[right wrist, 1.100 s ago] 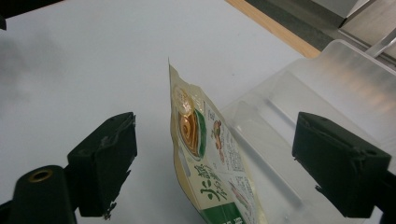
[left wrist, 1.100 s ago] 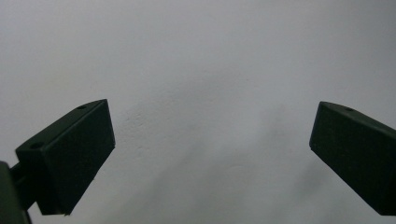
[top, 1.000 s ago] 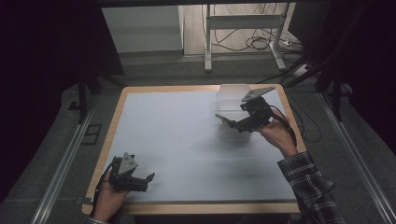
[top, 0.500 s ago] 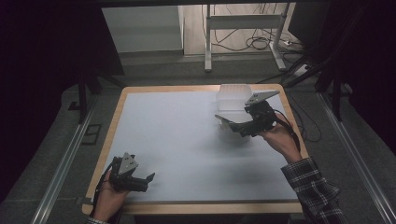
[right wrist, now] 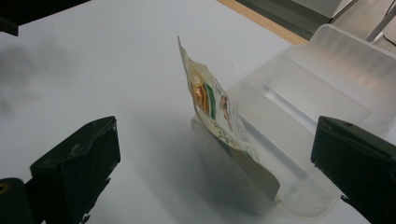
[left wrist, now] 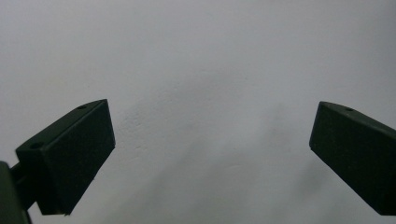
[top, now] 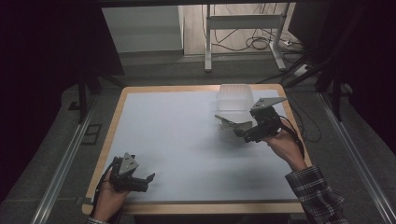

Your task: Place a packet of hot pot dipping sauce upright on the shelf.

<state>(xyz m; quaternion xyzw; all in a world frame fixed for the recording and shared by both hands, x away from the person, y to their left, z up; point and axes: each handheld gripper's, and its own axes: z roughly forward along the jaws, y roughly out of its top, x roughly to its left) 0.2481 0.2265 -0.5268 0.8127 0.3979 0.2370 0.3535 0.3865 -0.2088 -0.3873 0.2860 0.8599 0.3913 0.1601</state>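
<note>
A small printed packet [right wrist: 212, 107] stands tilted, leaning on the near rim of a translucent plastic container [right wrist: 317, 93]. My right gripper [right wrist: 215, 140] is open. Its jaws have just been opening and stand wide on either side of the packet without touching it. From above, the packet [top: 229, 122] sits at the front edge of the container [top: 236, 95] at the table's far right, with the right gripper [top: 241, 129] just to its right. My left gripper [top: 148, 179] rests near the front left corner; it is open [left wrist: 210, 140] over bare white surface.
The white tabletop [top: 177, 140] has a wooden rim. Metal rails run along the floor on both sides. A table frame and loose cables lie beyond the far edge.
The right gripper has drawn back to the right and slightly nearer, away from the packet, which stays leaning at the container. The left gripper has not moved.
</note>
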